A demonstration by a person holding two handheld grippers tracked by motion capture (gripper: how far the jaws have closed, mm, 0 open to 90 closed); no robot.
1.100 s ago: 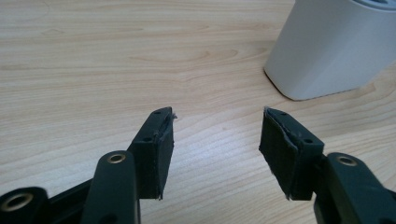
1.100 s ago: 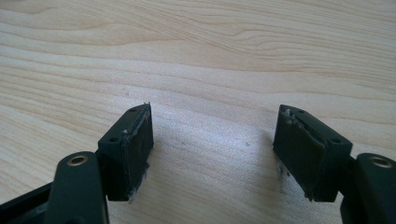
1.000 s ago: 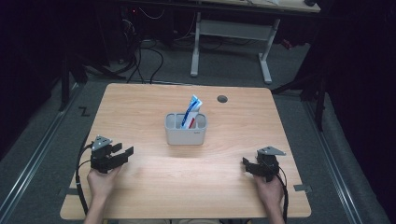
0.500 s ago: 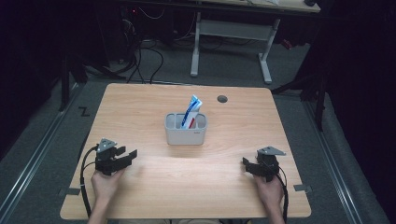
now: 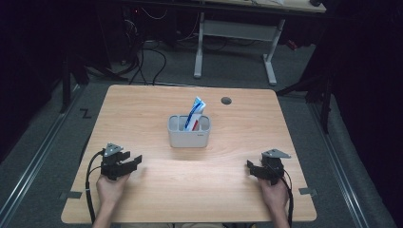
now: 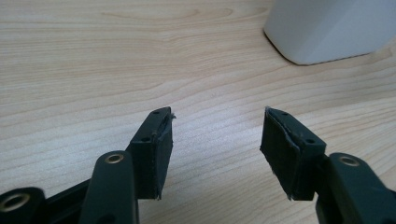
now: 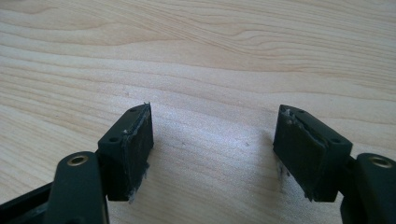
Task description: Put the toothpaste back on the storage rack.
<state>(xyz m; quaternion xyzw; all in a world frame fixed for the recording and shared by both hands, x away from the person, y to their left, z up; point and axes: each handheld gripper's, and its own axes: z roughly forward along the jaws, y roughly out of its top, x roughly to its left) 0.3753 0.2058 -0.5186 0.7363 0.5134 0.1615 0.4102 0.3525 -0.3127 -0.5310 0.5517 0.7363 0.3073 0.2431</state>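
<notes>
Both the left gripper [image 5: 134, 161] and right gripper [image 5: 251, 167] rest on the table [image 5: 142, 109], jaws apart and empty, well short of the holder [image 5: 188, 137].

We see a light wooden counter [image 5: 142, 109] with a round cable hole [image 5: 226, 100], standing on grey carpet floor [image 5: 43, 156]. Behind it stands a white-legged desk [image 5: 235, 33], and black cables [image 5: 142, 61] lie on the floor. The room around is very dark.

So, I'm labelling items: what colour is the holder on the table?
The holder is light grey, clearest in the high view.
</notes>
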